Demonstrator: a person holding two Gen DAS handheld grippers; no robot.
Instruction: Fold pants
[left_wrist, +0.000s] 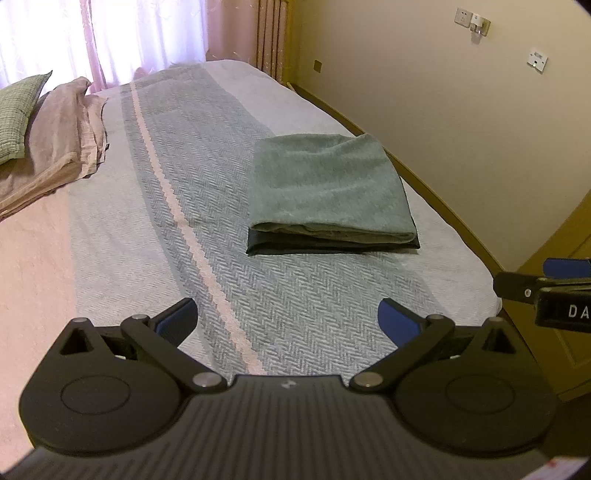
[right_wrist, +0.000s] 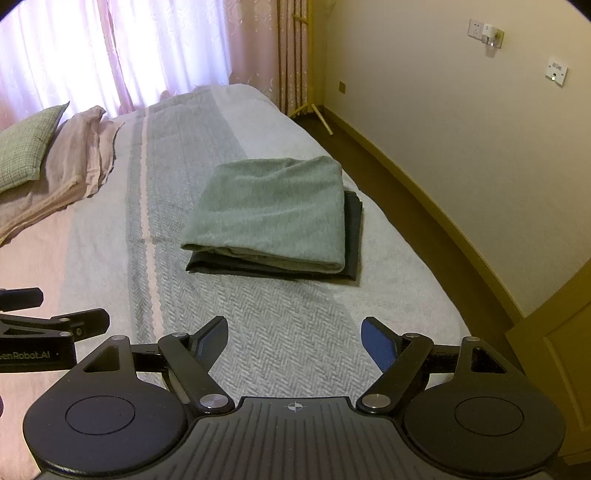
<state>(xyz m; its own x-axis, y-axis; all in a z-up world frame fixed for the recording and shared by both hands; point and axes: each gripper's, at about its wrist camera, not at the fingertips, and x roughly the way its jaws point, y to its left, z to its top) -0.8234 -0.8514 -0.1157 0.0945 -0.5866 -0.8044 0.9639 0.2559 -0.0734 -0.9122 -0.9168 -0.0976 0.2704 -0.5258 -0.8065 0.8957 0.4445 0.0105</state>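
Pants of grey-green soft fabric, folded into a compact rectangle atop a dark folded garment on the herringbone-covered bed, we judge finished, both our left hand-held gripper and right hand-held gripper released, next only withdrawing.

Bare bedspread up to folded pants, pillows far left
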